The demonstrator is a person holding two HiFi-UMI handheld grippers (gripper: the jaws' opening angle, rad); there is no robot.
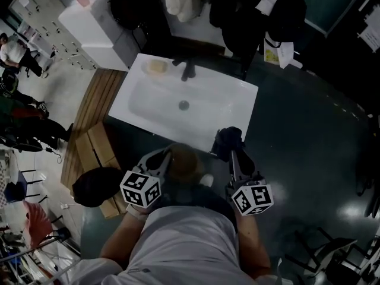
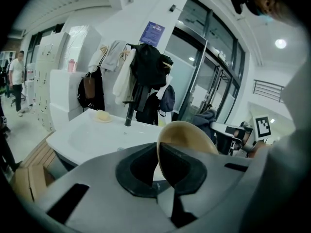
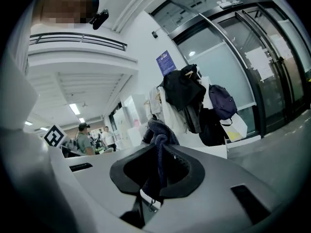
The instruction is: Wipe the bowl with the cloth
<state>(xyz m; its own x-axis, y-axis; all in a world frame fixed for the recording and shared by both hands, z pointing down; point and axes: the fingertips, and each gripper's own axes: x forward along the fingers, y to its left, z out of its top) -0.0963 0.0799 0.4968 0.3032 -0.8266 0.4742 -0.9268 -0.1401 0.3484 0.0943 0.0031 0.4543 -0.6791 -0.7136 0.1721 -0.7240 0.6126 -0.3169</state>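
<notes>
In the head view my left gripper (image 1: 166, 159) is shut on the rim of a tan wooden bowl (image 1: 183, 164), held just in front of the white sink (image 1: 237, 94). The left gripper view shows the bowl (image 2: 187, 135) standing on edge between the jaws, its hollow facing right. My right gripper (image 1: 233, 150) is shut on a dark blue cloth (image 1: 228, 140), bunched above the jaws a short way right of the bowl. In the right gripper view the cloth (image 3: 158, 140) rises as a twisted wad from between the jaws. Cloth and bowl look slightly apart.
The sink has a dark tap (image 1: 187, 70) and a yellow soap (image 1: 156, 66) at its back edge. Coats and bags (image 1: 261, 10) hang behind it. A wooden crate (image 1: 101, 150) and a black object (image 1: 95, 186) lie on the floor at the left. People (image 1: 12, 52) stand far left.
</notes>
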